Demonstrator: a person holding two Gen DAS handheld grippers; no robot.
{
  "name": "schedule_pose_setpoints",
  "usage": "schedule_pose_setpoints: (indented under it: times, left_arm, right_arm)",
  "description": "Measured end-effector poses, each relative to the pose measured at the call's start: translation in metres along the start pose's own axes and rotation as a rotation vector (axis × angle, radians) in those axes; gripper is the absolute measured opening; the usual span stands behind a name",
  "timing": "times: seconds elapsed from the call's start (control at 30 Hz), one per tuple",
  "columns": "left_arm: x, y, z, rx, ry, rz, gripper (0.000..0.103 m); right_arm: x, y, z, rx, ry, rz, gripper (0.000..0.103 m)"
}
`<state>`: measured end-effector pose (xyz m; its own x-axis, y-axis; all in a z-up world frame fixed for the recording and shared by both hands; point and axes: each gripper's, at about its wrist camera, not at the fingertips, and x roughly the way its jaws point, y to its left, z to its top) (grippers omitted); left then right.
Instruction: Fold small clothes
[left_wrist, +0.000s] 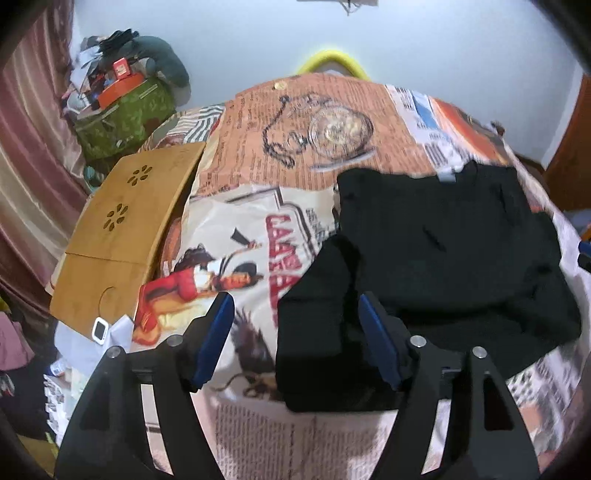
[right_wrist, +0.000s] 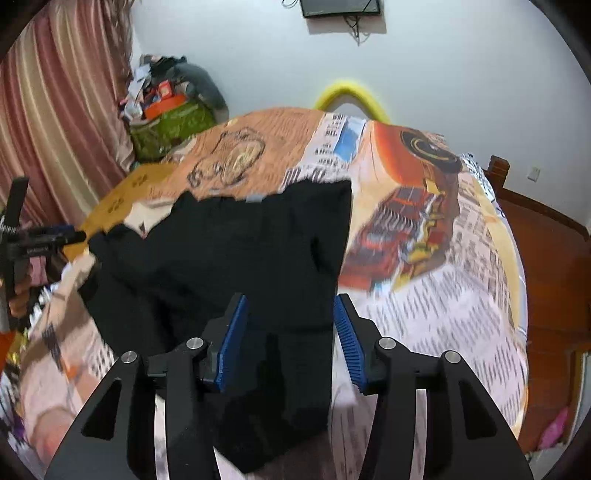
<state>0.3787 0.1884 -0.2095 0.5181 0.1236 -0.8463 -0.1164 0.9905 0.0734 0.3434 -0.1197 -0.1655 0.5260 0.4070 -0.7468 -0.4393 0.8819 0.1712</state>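
A black garment (left_wrist: 443, 251) lies flat on a bed cover printed like newspaper (left_wrist: 295, 147), a grey label (left_wrist: 447, 177) at its far edge. My left gripper (left_wrist: 295, 299) is open just above the garment's near left flap; its blue pads stand apart, with the cloth lying loose below them. In the right wrist view the same garment (right_wrist: 240, 251) covers the middle, and my right gripper (right_wrist: 291, 299) is open over its near right edge, pads clear of the cloth. At that view's left edge, the left gripper (right_wrist: 79, 236) is held by a hand (right_wrist: 18, 295).
A bamboo lap tray (left_wrist: 129, 221) lies on the bed to the left, with a small white device (left_wrist: 100, 329) by its near corner. A green bag piled with clutter (left_wrist: 122, 122) stands by the striped curtain (left_wrist: 29, 147). A wooden bed frame (right_wrist: 546, 258) runs along the right.
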Motion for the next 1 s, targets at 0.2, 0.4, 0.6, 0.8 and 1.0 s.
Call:
schedule_pose_setpoints:
  times: [0.2,0.4,0.6,0.8,1.0]
  left_arm:
    - [0.018,-0.009,-0.025,0.012,0.071,-0.059,0.07]
    - [0.051,-0.007,-0.047,-0.034,0.159,-0.078,0.074]
    - [0.053,-0.003,-0.05,-0.126,0.196,-0.208,0.044]
    - [0.037,-0.015,-0.059,-0.13,0.188,-0.194,0.022]
    - [0.002,-0.022,-0.084,-0.094,0.177,-0.191,0.019]
  right_arm:
    - [0.012,0.002,-0.031,0.019,0.087,0.015,0.045]
    - [0.014,0.003,-0.058,0.063,0.104,0.002,0.051]
    - [0.016,0.004,-0.064,0.097,0.108,0.035,0.056]
    - [0.027,0.012,-0.066,0.141,0.134,0.115,0.014]
    - [0.006,0.018,-0.068,0.123,0.096,0.097,0.009]
